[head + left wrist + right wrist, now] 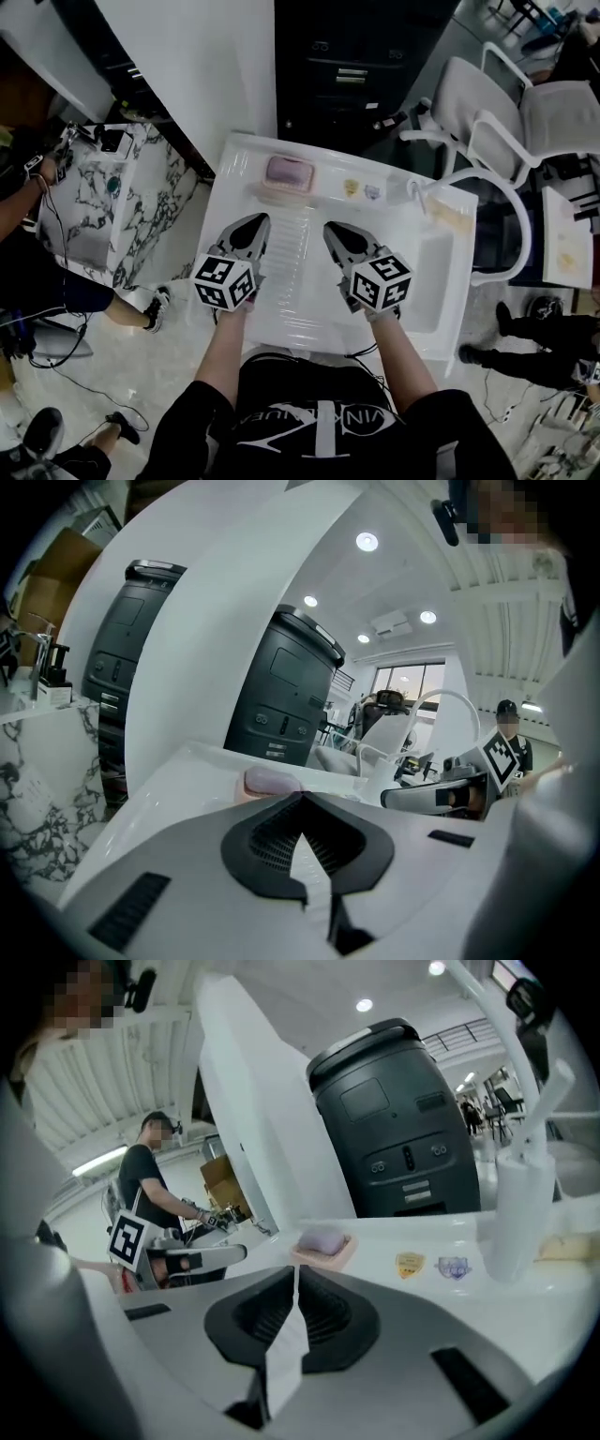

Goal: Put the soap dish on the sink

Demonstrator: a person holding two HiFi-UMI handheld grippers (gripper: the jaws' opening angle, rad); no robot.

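Overhead, dish (281,191) sits on sink (225,202) back ledge, soap (288,171) in it; left gripper (255,223) and right gripper (330,230) hang apart from it. Left gripper view: jaws together, empty; right gripper view: likewise. Placing looks done; pull away level, clear of the dish.

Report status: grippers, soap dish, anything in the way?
Left gripper and right gripper shut, empty, above the sink. Soap dish, soap in it, on the sink's back ledge, apart from both. Nothing in the way.
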